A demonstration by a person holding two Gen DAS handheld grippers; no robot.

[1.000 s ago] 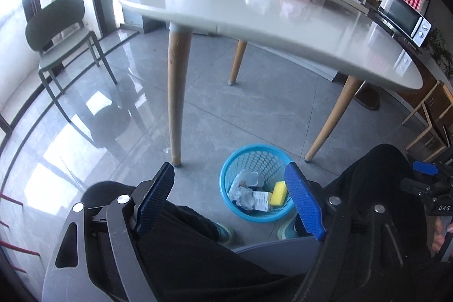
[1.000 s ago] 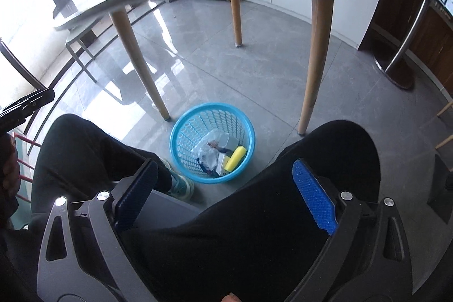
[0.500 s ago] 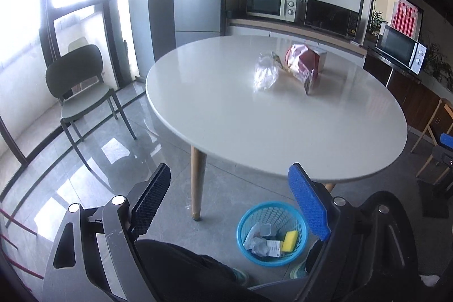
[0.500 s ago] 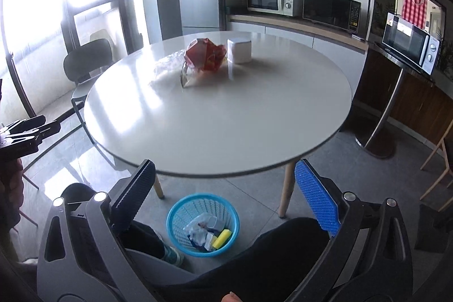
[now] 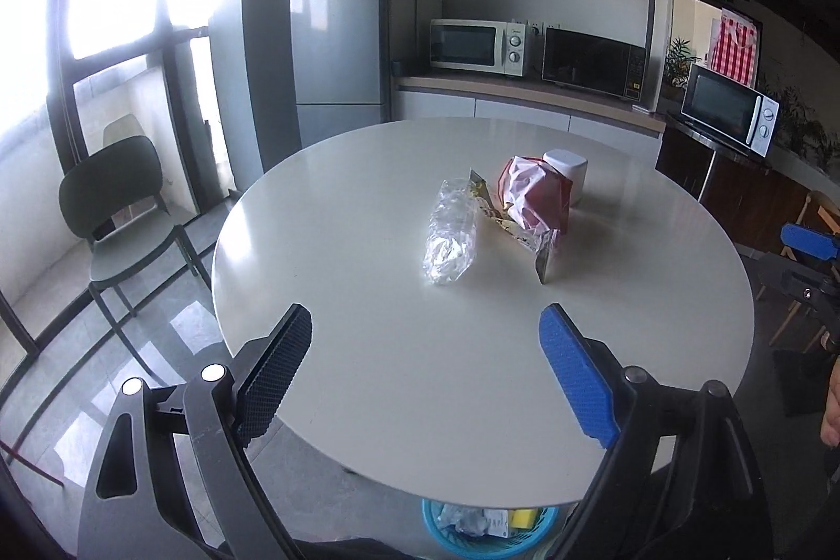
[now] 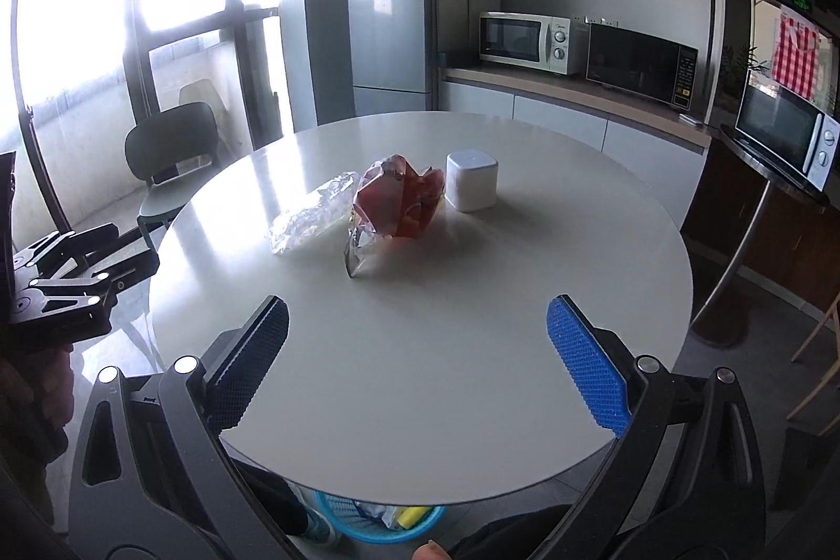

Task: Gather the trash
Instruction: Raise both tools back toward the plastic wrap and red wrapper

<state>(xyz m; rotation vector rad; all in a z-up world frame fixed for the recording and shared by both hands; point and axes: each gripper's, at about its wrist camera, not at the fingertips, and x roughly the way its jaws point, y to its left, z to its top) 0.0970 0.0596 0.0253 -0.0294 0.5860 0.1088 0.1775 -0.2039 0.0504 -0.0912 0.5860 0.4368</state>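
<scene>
Both claws have risen since a second ago: then they looked down at the floor and the blue basket between the person's knees, and now they look across the round tabletop [image 5: 367,376]. The left claw [image 5: 425,366] is released, its jaws have just been opening wider, and nothing sits between them. The right claw [image 6: 417,355] is likewise spread with nothing in it. Ahead of both claws, well apart from the fingertips, lies the trash: a clear plastic wrapper [image 5: 451,240], a red crumpled bag [image 5: 535,198] with a foil wrapper [image 5: 546,255] touching it, beside a white cube-shaped container [image 5: 569,171]. The blue basket [image 5: 436,528] peeks out below the tabletop's near edge, beneath the claws.
</scene>
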